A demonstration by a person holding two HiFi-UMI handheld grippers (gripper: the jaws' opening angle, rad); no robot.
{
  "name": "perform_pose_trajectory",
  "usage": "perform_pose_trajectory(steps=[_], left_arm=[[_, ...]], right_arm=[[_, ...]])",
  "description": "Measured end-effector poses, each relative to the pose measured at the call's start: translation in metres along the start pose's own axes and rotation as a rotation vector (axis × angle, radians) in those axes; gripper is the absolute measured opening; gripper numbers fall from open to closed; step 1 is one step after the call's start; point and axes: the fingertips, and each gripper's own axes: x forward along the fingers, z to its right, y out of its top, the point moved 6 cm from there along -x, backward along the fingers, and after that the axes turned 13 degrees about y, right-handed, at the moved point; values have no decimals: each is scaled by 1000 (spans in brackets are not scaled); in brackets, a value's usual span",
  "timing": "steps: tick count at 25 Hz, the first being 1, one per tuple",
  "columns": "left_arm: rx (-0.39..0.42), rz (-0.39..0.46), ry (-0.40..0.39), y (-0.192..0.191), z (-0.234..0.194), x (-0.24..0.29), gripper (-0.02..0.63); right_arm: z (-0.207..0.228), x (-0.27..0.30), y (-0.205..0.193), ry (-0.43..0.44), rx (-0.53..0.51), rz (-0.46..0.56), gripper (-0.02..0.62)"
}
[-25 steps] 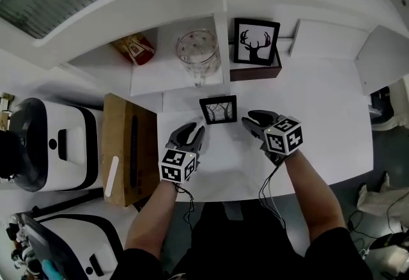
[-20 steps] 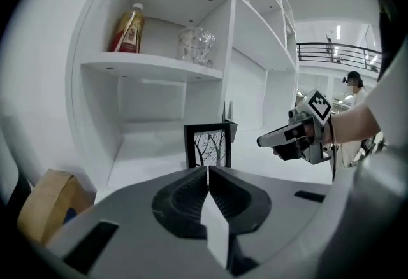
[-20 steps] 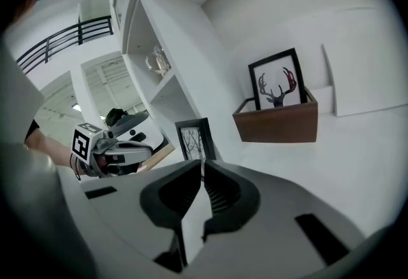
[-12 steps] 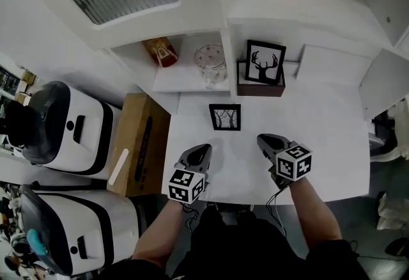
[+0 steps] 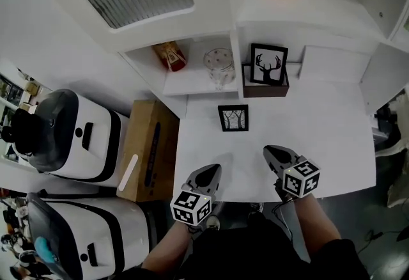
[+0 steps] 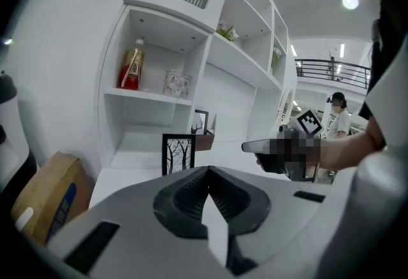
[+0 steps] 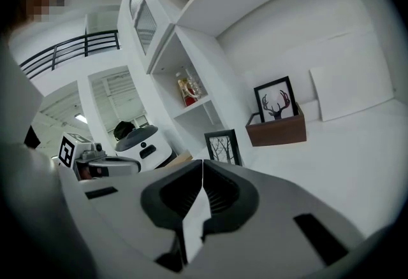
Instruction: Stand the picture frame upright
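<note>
Pulled back to the near edge of the white table (image 5: 332, 138) since 1 second ago: left gripper (image 5: 208, 174) and right gripper (image 5: 275, 152), then flanking the picture frame (image 5: 233, 117), now well short of it. Jaws of both pressed fully together, gripping nothing. Frame upright on the tabletop, untouched, in front of the shelf unit (image 5: 198, 84), near the deer picture (image 5: 268, 64) in its brown box (image 5: 265, 89).
</note>
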Motion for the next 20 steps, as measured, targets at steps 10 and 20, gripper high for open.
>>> perform_pose_trajectory(steps=[10, 20], left_arm=[[12, -14, -171, -27, -35, -57, 6], [37, 16, -294, -50, -65, -122, 5]], right_arm=[[-88, 11, -41, -144, 41, 83, 5], [-196, 5, -81, -292, -19, 155, 5]])
